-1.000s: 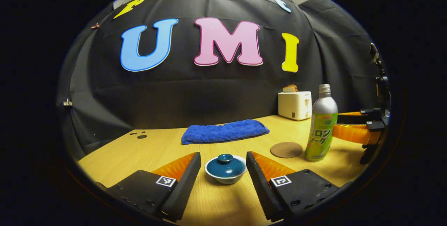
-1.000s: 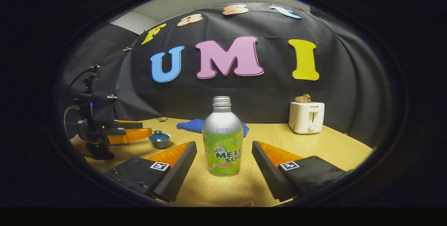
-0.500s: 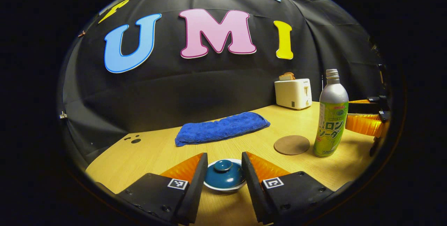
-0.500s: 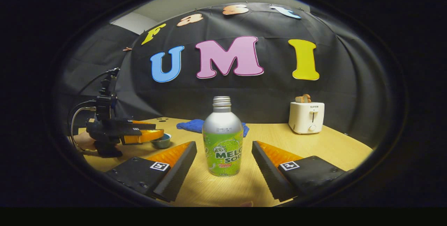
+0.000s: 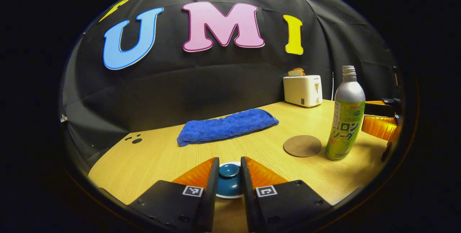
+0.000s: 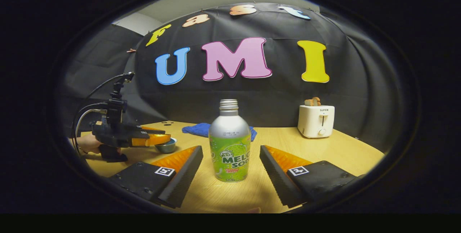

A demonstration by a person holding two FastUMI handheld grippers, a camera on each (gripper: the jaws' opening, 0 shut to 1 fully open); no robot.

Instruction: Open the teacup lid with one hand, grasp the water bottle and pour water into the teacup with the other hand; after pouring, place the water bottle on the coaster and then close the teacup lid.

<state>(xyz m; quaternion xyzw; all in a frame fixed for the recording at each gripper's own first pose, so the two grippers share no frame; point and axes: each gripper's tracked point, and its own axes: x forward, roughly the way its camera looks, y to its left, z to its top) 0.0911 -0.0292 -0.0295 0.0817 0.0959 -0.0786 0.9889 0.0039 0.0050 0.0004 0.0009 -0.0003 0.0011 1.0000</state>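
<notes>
The left gripper (image 5: 229,179) had narrowed around the dark teal domed lid (image 5: 229,182) of the white teacup (image 5: 227,195), contact unclear; the lid was still on. The right gripper (image 6: 230,170) stood wide, flanking the ungrasped silver-and-green water bottle (image 6: 229,143); pouring, the brown round coaster (image 5: 302,145) and reclosing remained

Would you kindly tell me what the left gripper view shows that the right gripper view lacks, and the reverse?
Left gripper view: the coaster beside the bottle, and the knob of the lid between the fingers of the left gripper, contact unclear. Right gripper view: the hand holding the left gripper, and the bottle standing between the open fingers of the right gripper, untouched. Shared: bottle, teacup, towel, toaster, table.
</notes>
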